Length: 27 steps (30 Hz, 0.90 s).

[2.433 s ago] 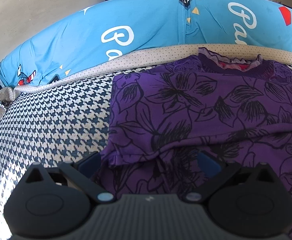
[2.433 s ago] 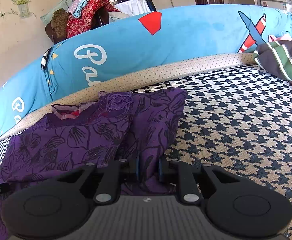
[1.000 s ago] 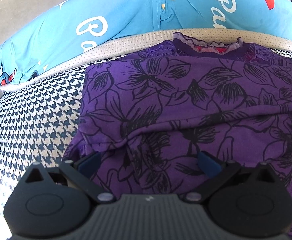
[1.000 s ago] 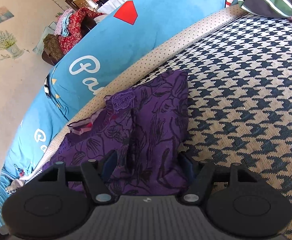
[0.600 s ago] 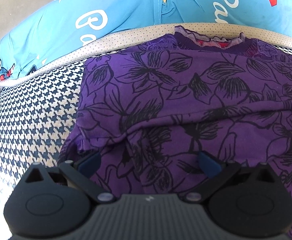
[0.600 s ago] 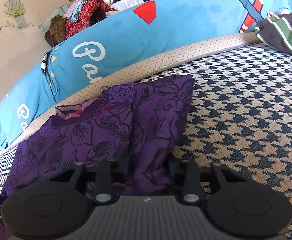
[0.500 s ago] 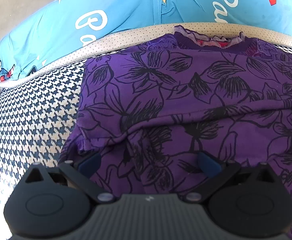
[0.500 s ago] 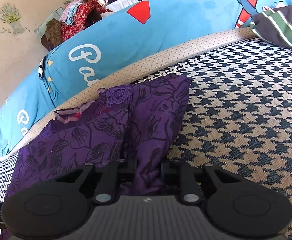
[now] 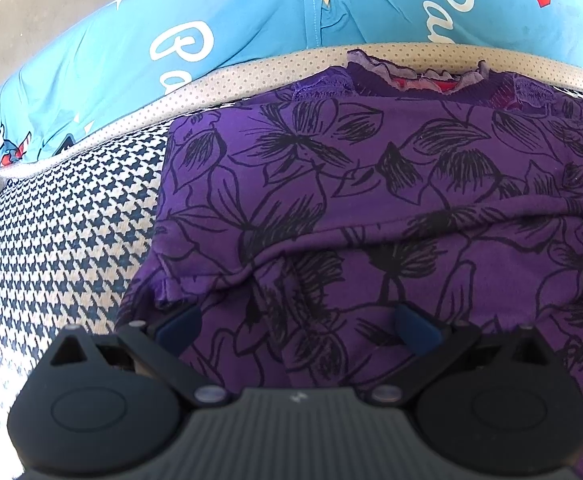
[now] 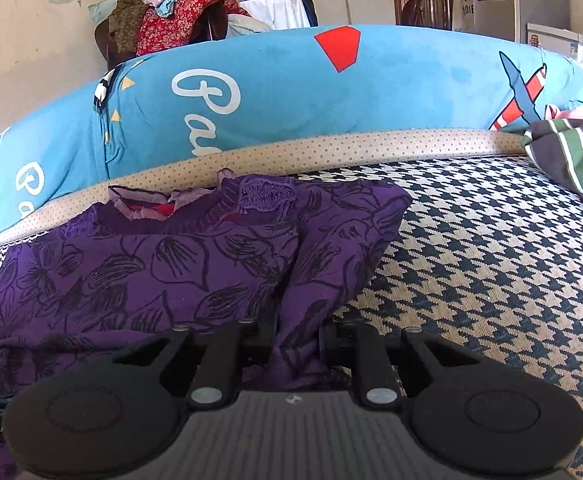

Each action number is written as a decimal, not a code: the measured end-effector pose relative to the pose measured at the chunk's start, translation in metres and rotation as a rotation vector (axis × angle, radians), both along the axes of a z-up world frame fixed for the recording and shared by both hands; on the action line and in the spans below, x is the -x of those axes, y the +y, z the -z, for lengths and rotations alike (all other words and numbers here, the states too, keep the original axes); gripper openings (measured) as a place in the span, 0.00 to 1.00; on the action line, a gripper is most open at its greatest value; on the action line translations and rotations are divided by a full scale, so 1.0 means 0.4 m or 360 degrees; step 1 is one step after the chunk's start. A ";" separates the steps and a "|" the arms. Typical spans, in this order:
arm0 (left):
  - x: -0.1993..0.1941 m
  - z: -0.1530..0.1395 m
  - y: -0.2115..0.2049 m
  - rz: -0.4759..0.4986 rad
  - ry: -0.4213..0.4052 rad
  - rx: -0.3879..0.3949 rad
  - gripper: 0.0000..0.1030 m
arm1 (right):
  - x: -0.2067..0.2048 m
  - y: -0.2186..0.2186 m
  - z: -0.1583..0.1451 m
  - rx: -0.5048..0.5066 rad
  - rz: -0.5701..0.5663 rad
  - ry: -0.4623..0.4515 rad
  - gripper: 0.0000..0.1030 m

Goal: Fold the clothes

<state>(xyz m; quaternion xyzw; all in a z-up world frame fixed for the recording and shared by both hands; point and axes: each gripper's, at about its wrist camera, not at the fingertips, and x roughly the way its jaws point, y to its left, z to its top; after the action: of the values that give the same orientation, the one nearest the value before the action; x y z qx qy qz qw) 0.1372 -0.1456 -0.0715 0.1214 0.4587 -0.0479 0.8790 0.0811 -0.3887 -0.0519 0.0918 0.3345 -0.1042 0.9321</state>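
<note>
Closed since a second ago: right gripper (image 10: 297, 344) fingers, now pinching gathered edge of purple floral garment (image 10: 139, 272). Left gripper (image 9: 297, 326) fingers spread wide over garment's near edge, gripping nothing. Garment spread on houndstooth bed (image 10: 491, 272), collar toward blue bolster (image 10: 291, 92).

A bed with a houndstooth cover (image 10: 491, 264) fills the lower right of the right wrist view. A purple floral garment (image 10: 139, 276) lies on it at centre left. A striped cloth (image 10: 571, 156) rests at the right edge. A blue printed bolster (image 10: 291, 96) runs along the far side.
</note>
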 end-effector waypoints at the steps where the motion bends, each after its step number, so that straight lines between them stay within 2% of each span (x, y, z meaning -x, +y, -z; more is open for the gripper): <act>1: 0.000 -0.001 0.001 -0.0002 0.0001 0.0002 1.00 | -0.002 0.004 -0.002 0.0002 0.0000 -0.0002 0.17; 23: 0.006 0.002 0.001 0.0000 -0.0014 -0.0016 1.00 | -0.028 0.071 -0.030 0.0044 -0.0063 -0.0024 0.18; 27: 0.004 0.001 0.007 -0.0006 0.0002 0.0005 1.00 | -0.031 0.056 -0.015 -0.0021 -0.0047 -0.0015 0.20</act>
<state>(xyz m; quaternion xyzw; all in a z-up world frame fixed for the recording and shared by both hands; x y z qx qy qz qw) 0.1357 -0.1429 -0.0719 0.1193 0.4593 -0.0471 0.8790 0.0934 -0.3663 -0.0460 0.0935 0.3322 -0.0876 0.9345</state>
